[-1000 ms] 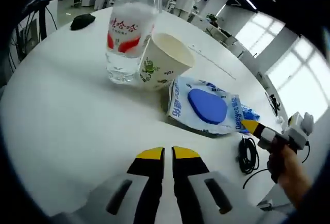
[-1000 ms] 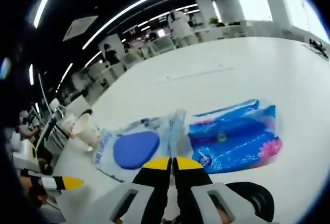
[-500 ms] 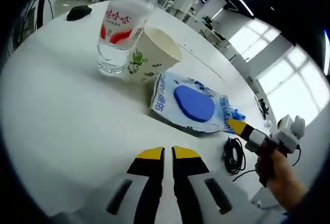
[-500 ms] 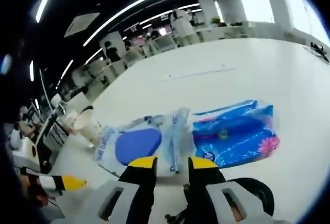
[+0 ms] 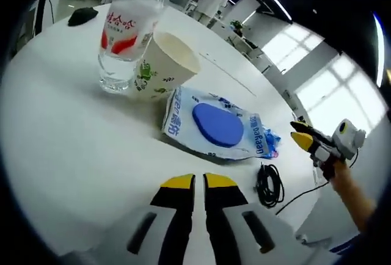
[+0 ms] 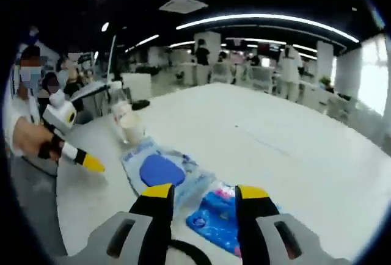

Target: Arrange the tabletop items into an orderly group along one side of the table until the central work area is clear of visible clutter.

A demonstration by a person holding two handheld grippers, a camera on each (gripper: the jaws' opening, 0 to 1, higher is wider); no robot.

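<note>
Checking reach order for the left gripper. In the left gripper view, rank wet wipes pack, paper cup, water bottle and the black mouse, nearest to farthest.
From the left gripper:
1. Wet wipes pack, just ahead, slightly right.
2. Paper cup, behind the pack, ahead-left.
3. Water bottle, beside the cup on its left; roughly level with it, too close to call.
4. Black mouse, far left edge of the table.

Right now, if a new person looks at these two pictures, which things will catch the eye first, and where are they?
In the left gripper view, the clear water bottle with its red label stands touching a tilted paper cup. Beside the cup lies the wet wipes pack with a blue oval lid. In the right gripper view, a bright blue tissue pack lies between the open jaws.
</note>
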